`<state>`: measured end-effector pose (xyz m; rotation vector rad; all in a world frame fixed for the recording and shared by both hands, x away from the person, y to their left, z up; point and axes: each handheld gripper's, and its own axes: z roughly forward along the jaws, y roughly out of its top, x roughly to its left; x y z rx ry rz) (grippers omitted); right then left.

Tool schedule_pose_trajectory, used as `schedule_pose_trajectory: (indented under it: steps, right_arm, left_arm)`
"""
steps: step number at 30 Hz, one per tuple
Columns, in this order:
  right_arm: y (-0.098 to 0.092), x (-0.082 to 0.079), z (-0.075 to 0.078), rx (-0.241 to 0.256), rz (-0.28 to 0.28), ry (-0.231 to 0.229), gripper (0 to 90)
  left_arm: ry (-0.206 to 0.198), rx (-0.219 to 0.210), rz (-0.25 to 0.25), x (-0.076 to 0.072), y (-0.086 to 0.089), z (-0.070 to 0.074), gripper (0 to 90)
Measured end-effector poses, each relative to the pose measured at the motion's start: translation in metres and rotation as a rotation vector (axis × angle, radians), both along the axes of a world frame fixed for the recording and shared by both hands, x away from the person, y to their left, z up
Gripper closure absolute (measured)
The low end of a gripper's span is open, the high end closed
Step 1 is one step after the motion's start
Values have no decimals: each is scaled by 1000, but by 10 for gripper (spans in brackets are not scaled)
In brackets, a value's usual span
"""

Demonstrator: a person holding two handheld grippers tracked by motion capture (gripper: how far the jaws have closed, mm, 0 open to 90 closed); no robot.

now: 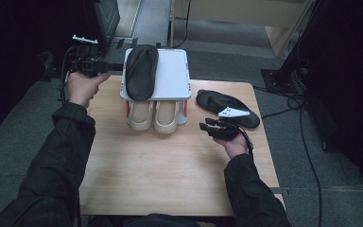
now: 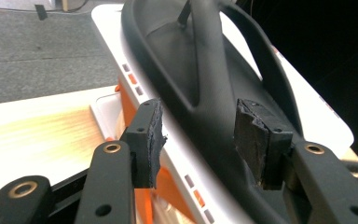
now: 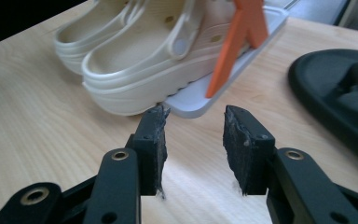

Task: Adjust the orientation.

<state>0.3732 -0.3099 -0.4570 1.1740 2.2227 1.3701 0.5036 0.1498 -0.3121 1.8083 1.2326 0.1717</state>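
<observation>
Here, black sandal (image 2: 205, 98) between left hand-held gripper (image 2: 198, 135) jaws, unclamped.

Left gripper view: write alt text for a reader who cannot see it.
Open black jaws of the left gripper frame a black flip-flop lying on the top of a white shoe rack with orange supports. To the left lies the wooden table, with grey floor behind it.
</observation>
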Motion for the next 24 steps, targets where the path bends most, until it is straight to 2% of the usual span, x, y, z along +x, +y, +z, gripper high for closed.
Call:
schedule_pose_trajectory:
  steps: [3, 5, 9, 10, 14, 18, 19, 24]
  right_arm:
    - [-8, 4, 1, 5, -23, -1, 599]
    - [-13, 6, 0, 14, -40, 0, 608]
    - [-20, 14, -3, 7, -68, 12, 613]
    - [-21, 17, -3, 2, -72, 21, 613]
    - [-27, 21, -3, -12, -81, 18, 623]
    - [-35, 25, -1, -5, -103, 13, 636]
    - [-36, 26, 0, -6, -108, 17, 638]
    - [-44, 32, 1, -14, -126, 18, 648]
  left_arm:
    - [-1, -6, 1, -5, 4, -3, 517]
    - [-22, 12, 2, -14, 6, -4, 516]
    - [-17, 12, -1, -21, 9, -9, 518]
    - [-12, 2, 4, -26, 12, -13, 518]
    - [-8, 11, 7, -35, 17, -23, 519]
    - [-8, 16, 6, -45, 20, -30, 517]
    - [-11, 28, 6, -47, 20, -33, 515]
    - [0, 22, 0, -54, 22, -47, 513]
